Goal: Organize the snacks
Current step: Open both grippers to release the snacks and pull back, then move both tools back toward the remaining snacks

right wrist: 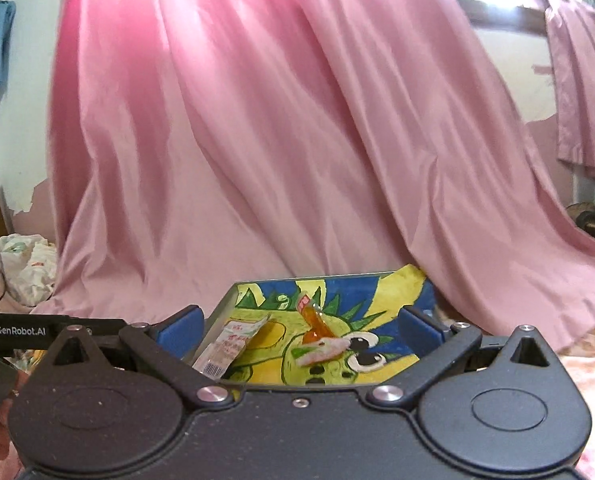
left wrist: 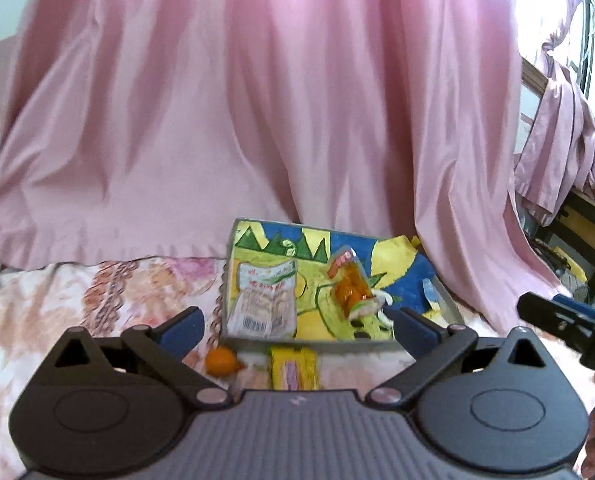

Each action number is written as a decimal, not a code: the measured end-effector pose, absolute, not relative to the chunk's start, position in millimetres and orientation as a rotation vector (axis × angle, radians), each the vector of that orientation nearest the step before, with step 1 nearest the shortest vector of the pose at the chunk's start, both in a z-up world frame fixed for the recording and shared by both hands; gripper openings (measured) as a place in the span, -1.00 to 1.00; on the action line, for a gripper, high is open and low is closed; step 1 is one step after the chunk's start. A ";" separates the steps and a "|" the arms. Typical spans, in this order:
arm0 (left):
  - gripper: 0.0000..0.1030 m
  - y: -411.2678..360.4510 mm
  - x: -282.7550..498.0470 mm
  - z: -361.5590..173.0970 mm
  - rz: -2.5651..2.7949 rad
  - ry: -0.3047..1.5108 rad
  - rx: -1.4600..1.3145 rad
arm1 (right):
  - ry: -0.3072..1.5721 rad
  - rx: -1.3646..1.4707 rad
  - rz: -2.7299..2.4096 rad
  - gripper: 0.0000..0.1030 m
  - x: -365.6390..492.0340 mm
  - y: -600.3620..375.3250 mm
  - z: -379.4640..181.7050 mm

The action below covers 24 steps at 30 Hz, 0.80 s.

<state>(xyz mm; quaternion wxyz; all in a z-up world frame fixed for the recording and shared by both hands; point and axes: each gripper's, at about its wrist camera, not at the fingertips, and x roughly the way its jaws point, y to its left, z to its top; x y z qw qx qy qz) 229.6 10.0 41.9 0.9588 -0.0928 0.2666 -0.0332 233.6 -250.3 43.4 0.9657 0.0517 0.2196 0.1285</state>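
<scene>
Both the left gripper [left wrist: 297, 330] and the right gripper [right wrist: 299, 326] have fingers released, empty; beyond them lies the tray [left wrist: 401, 256] holding two snack packets.

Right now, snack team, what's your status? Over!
Left gripper and right gripper open, empty. White packet and orange packet in painted cardboard box. Orange sweet, yellow packet outside. Nothing blocking.

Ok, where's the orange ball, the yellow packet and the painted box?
orange ball [left wrist: 220, 360], left wrist view, its middle
yellow packet [left wrist: 294, 368], left wrist view, its front face
painted box [left wrist: 401, 268], left wrist view, bare painted floor
</scene>
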 end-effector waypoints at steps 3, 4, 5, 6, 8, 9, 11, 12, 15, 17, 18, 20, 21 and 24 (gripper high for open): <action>0.99 6.4 195.7 44.5 -0.047 0.518 -0.149 | 0.437 0.097 0.247 0.99 202.7 -254.6 51.4; 0.99 5.3 185.1 44.8 -0.046 0.510 -0.138 | 0.435 0.097 0.240 0.99 192.0 -255.7 53.6; 0.99 4.6 175.4 44.6 -0.046 0.505 -0.129 | 0.431 0.099 0.233 0.99 180.6 -257.2 55.3; 0.99 3.6 165.1 43.4 -0.047 0.503 -0.120 | 0.432 0.101 0.230 0.99 170.8 -257.9 55.8; 0.99 1.8 147.4 40.7 -0.055 0.514 -0.105 | 0.437 0.099 0.227 0.99 151.4 -258.4 56.8; 0.99 1.2 139.0 38.1 -0.059 0.521 -0.098 | 0.401 0.116 0.215 0.99 141.3 -257.9 55.9; 0.99 0.5 125.7 32.7 -0.070 0.532 -0.086 | 0.413 0.116 0.203 0.99 123.4 -257.9 52.5; 0.99 0.3 119.3 29.8 -0.078 0.537 -0.080 | 0.422 0.117 0.199 0.99 115.3 -258.5 51.0; 0.99 0.2 105.8 21.3 -0.092 0.558 -0.075 | 0.462 0.120 0.189 0.99 94.0 -257.7 45.9; 0.99 0.6 97.3 15.3 -0.097 0.574 -0.093 | 0.491 0.097 0.181 0.99 84.5 -255.3 43.0; 0.99 1.5 95.1 11.7 -0.101 0.586 -0.104 | 0.515 0.080 0.171 0.99 81.1 -253.0 40.4; 0.99 1.9 92.5 4.5 -0.104 0.619 -0.111 | 0.552 0.071 0.151 0.99 75.3 -250.7 35.8; 0.99 1.6 90.4 0.9 -0.105 0.632 -0.106 | 0.569 0.071 0.142 0.99 73.3 -249.4 32.5; 0.99 -0.6 82.5 -8.7 -0.107 0.659 -0.079 | 0.613 0.085 0.128 0.99 67.6 -248.1 23.4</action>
